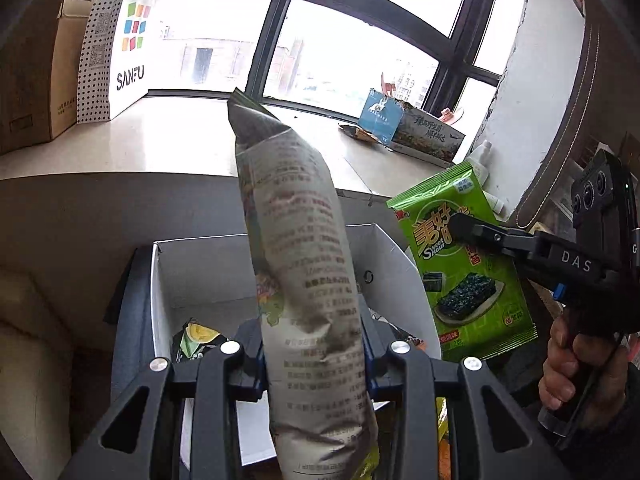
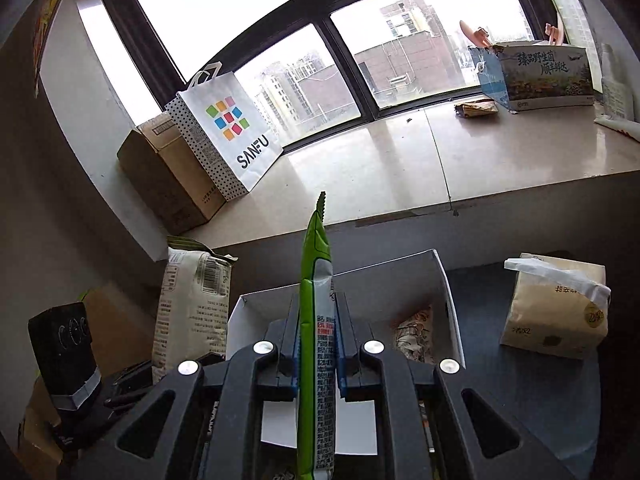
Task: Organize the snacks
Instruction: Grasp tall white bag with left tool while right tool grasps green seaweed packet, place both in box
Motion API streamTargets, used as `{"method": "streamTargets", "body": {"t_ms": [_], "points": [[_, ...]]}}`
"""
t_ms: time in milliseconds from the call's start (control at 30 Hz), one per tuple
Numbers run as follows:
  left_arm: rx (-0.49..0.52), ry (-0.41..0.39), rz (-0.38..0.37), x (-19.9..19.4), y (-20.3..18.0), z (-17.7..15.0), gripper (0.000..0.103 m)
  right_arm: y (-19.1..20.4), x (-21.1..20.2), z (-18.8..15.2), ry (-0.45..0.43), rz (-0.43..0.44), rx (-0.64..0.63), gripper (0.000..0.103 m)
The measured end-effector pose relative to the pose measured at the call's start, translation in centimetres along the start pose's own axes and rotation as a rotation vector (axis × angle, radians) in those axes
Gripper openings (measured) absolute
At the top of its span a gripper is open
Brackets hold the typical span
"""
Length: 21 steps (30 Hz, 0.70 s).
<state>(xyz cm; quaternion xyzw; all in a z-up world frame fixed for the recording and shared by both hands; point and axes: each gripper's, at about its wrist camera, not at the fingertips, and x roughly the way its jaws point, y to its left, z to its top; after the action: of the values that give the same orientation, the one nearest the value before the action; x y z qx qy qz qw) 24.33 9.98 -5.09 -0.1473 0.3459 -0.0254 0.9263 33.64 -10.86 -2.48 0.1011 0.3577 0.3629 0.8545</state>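
My left gripper is shut on a puffy beige snack bag covered in printed text, held upright above an open white box. A yellow-green snack pack lies inside the box. To the right, a hand holds my right gripper, shut on a flat green seaweed pack. In the right wrist view the right gripper clamps that green pack edge-on over the white box, which holds a crumpled snack. The beige bag stands at the left in the left gripper.
A pale windowsill runs behind the box. It carries a white SANFU paper bag, a cardboard box and a printed carton. A tissue pack sits right of the white box on a dark surface.
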Motion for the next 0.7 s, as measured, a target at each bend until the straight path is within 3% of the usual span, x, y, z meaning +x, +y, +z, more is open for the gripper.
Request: {"method": "streamTargets", "body": {"t_ms": [67,100,133,167,200,567,700], "points": [[0.004,0.058,0.025,1.9,0.4,-0.1,0.041,0.1,1.5,0.3,-0.005,-0.016,-0.028,0.02],[0.004,0.092,0.052,2.8,0.6,-0.2,0.051,-0.1,2.4,0.4,0.012,-0.027,-0.02,0.055],[0.012,0.109,0.075,3.2,0.6,-0.3,0.061,-0.5,3.2,0.4,0.048,-0.042,0.01,0.081],[0.016,0.096,0.088,3.1,0.7,-0.5,0.085,-1.0,3.7,0.2,0.078,-0.048,0.047,0.102],[0.015,0.076,0.102,2.9,0.8,-0.6,0.103,-1.5,3.8,0.1,0.068,-0.044,0.074,0.103],[0.005,0.03,0.093,-0.3,1.1,-1.2,0.103,-2.6,0.7,-1.5,0.014,-0.073,0.027,0.103],[0.022,-0.01,0.023,-3.5,0.1,-2.4,0.103,-1.1,-2.6,-2.3,-0.023,-0.074,-0.051,0.103]]}}
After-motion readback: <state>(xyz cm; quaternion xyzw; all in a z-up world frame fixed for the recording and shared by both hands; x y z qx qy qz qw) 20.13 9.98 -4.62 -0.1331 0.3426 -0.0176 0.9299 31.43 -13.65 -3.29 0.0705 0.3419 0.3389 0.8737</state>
